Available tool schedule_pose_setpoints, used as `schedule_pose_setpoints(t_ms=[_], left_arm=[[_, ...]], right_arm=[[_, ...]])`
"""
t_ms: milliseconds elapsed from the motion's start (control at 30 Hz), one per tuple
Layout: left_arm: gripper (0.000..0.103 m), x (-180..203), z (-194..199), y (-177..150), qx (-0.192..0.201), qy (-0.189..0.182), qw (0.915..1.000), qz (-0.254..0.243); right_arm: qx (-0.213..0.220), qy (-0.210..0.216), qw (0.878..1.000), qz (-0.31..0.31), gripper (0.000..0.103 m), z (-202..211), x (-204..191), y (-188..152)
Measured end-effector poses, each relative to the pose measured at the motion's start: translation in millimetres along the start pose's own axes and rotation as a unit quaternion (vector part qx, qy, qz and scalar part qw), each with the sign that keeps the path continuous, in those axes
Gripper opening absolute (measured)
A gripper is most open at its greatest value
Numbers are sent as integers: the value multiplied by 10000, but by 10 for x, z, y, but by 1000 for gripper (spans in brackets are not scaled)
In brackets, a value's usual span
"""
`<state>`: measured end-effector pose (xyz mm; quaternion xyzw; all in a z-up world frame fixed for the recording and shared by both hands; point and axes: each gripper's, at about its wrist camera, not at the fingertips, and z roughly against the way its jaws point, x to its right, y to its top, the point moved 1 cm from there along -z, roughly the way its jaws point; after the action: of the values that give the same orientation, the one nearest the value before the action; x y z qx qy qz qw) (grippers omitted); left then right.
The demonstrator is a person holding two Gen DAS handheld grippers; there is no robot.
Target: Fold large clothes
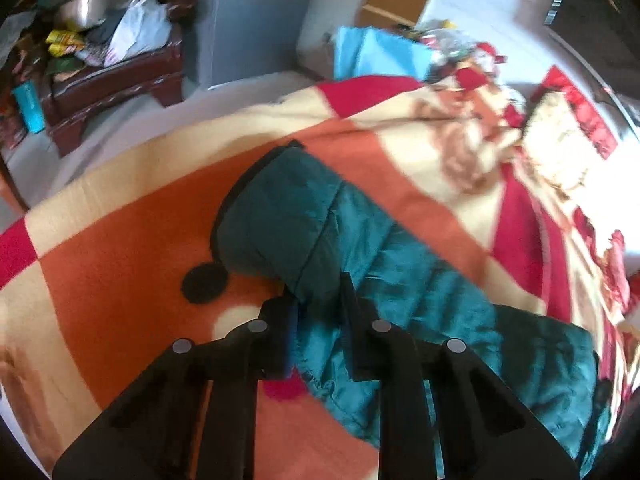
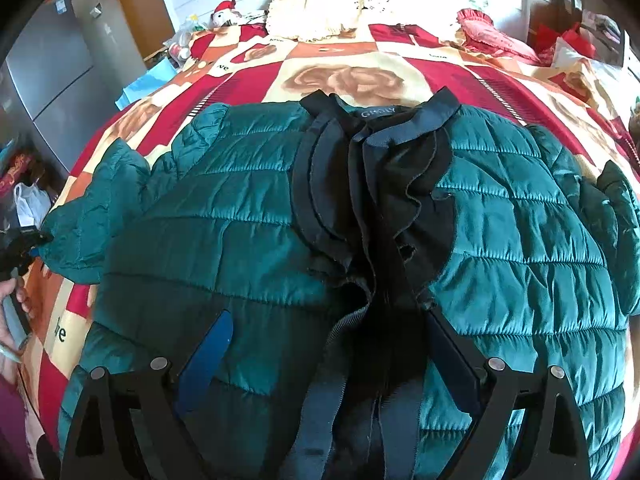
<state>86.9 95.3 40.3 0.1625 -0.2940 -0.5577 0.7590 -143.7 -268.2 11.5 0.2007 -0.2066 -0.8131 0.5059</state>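
Observation:
A teal quilted jacket (image 2: 248, 208) with black lining and collar lies spread front-up on the patterned blanket (image 2: 360, 76) of a bed. Its left sleeve (image 1: 304, 208) stretches out across the blanket's orange part. My left gripper (image 1: 316, 296) is shut on the sleeve's edge, with teal fabric pinched between its fingers. The right wrist view also shows this gripper (image 2: 38, 240) at the far left, held by a hand. My right gripper (image 2: 326, 340) hovers open over the jacket's lower front, its fingers wide apart on either side of the zip, with nothing gripped.
Cream and red pillows (image 2: 320, 8) lie at the head of the bed. A grey fridge (image 2: 52, 64) stands left of the bed. A dark wooden stand (image 1: 116, 76) carries bags, a metal bowl and clutter. A light blue box (image 1: 376, 52) sits beside the bed.

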Motion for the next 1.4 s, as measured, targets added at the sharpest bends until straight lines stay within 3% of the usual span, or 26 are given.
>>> schedule_pose_setpoints(t_ms=[167, 367, 500, 933, 1167, 1300, 1400], left_arm=[[16, 273, 468, -114, 101, -646, 9975, -265], [16, 725, 841, -378, 83, -973, 9919, -818], [16, 1055, 1007, -595, -76, -1323, 9852, -1090], [16, 2013, 1251, -1405, -663, -1919, 9589, -1981], [16, 2439, 1101, -1920, -1014, -1925, 9430, -2518], [16, 2498, 907, -2078, -1169, -1664, 9446, -2576], [16, 2419, 889, -2088, -1232, -1673, 9455, -2507]], right_arm=[[21, 29, 10000, -77, 95, 75, 31, -20], [74, 33, 9998, -168, 95, 187, 98, -61], [60, 9, 9997, -225, 95, 236, 163, -104], [133, -27, 9986, -506, 95, 372, 451, -150], [192, -128, 9978, -616, 95, 401, 600, -186], [148, -38, 9968, -782, 95, 421, 695, -228], [154, 165, 9960, -867, 95, 461, 727, -238]])
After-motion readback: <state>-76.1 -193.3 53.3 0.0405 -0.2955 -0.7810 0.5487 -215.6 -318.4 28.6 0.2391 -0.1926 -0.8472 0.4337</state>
